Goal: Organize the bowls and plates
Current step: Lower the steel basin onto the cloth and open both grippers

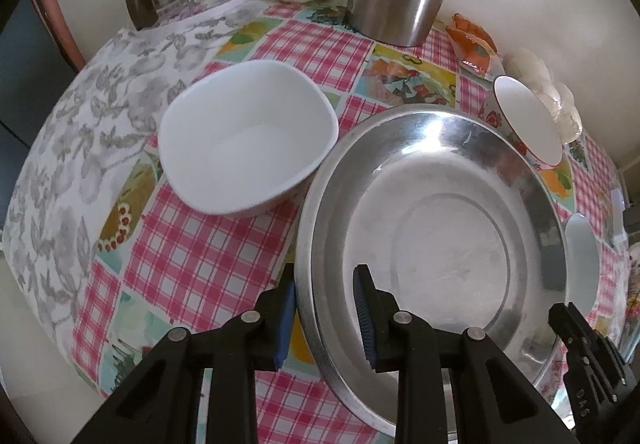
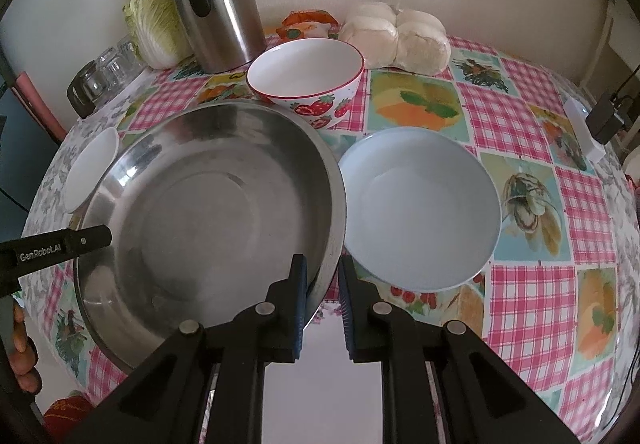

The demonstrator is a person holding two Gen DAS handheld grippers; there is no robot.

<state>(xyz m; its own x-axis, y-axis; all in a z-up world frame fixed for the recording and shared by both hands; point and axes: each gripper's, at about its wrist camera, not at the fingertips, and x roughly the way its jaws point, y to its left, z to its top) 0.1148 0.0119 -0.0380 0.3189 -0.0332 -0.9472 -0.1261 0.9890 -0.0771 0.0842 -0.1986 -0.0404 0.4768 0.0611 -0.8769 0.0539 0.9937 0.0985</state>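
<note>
Both grippers are on the big round stainless-steel basin (image 2: 208, 204), mid-desk. Left gripper (image 1: 326, 318) has its jaws pinching the basin's rim on one side; right gripper (image 2: 322, 300) pinches the opposite rim, jaws nearly closed. Looks like a two-handed lift, prob. the step in hand. Square white bowl (image 1: 246, 136) sits left of the basin, pale blue plate (image 2: 420, 208) right of it, strawberry-print bowl (image 2: 306, 78) behind it. Next: raise it level, w/o bumping these.
</note>
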